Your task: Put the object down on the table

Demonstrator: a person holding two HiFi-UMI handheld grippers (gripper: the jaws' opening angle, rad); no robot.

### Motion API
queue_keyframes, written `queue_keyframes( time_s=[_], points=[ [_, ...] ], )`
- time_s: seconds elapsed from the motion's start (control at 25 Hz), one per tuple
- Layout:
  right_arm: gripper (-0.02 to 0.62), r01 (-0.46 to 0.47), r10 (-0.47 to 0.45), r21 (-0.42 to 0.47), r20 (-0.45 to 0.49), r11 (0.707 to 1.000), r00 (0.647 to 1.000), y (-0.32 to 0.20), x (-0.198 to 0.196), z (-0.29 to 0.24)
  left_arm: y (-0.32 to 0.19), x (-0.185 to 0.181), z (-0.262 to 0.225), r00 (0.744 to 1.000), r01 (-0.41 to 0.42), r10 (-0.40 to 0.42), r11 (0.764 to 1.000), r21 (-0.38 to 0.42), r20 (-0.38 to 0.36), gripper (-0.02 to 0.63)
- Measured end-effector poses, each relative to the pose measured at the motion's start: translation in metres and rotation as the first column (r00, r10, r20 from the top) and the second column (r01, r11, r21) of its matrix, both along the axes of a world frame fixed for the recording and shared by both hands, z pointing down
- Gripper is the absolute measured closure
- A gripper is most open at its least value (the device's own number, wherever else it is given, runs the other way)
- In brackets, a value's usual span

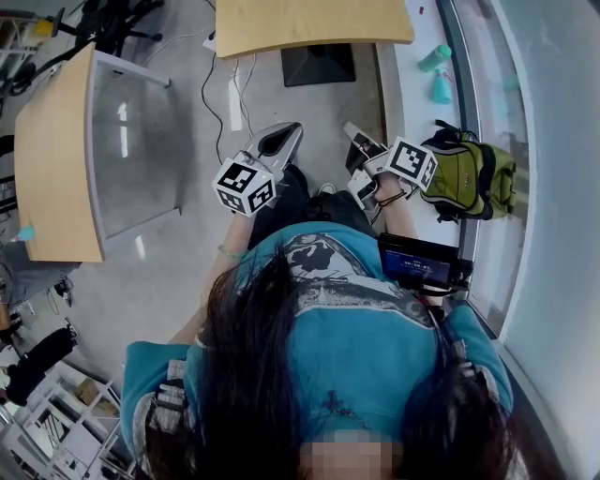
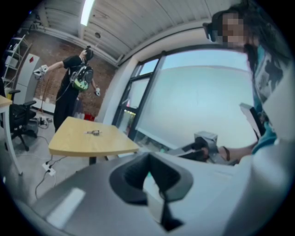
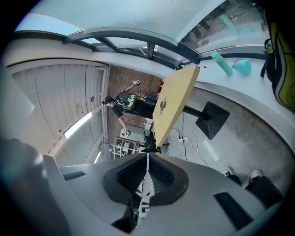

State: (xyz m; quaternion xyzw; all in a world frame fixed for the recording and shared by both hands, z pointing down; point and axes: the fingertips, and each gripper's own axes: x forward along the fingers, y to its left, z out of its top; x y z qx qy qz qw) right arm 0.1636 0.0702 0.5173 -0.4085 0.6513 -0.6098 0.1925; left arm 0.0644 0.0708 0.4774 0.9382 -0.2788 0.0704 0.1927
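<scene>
I hold both grippers up in front of my body, over the floor. My left gripper (image 1: 279, 136) (image 2: 148, 171) is shut, its dark pads meeting with nothing between them. My right gripper (image 1: 356, 141) (image 3: 147, 161) is also shut and empty, its ribbed pads pressed together. A wooden table (image 1: 309, 23) (image 2: 87, 140) (image 3: 173, 99) stands ahead of me, apart from both grippers. A small metallic object (image 2: 94, 132) (image 3: 162, 105) lies on its top.
A second wooden table (image 1: 52, 159) stands at the left. A green backpack (image 1: 473, 178) leans by the window ledge, which carries two teal bottles (image 1: 436, 58). Cables (image 1: 230, 84) trail on the floor. Another person (image 2: 76, 87) stands beyond the table.
</scene>
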Motion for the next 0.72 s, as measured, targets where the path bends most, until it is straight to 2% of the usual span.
queue_keyframes(
  time_s=[0.12, 0.4, 0.56, 0.72],
  points=[
    [0.572, 0.001, -0.001, -0.005, -0.007, 1.000, 1.000, 0.008, -0.009, -0.005, 0.001, -0.008, -0.009, 1.000, 0.013, -0.013, 1.000, -0.011, -0.022, 0.603],
    [0.572, 0.009, -0.009, -0.012, -0.012, 1.000, 1.000, 0.017, -0.037, -0.001, 0.011, -0.024, -0.004, 1.000, -0.020, 0.020, 1.000, -0.015, -0.004, 0.603],
    [0.572, 0.004, -0.004, -0.014, -0.017, 1.000, 1.000, 0.022, -0.065, -0.002, 0.020, -0.050, 0.000, 0.998, -0.047, 0.047, 0.999, -0.008, 0.038, 0.603],
    [0.574, -0.025, 0.025, -0.017, -0.007, 1.000, 1.000, 0.027, -0.099, -0.006, 0.027, -0.084, 0.000, 0.997, -0.078, 0.078, 0.997, -0.017, 0.027, 0.603]
  ],
)
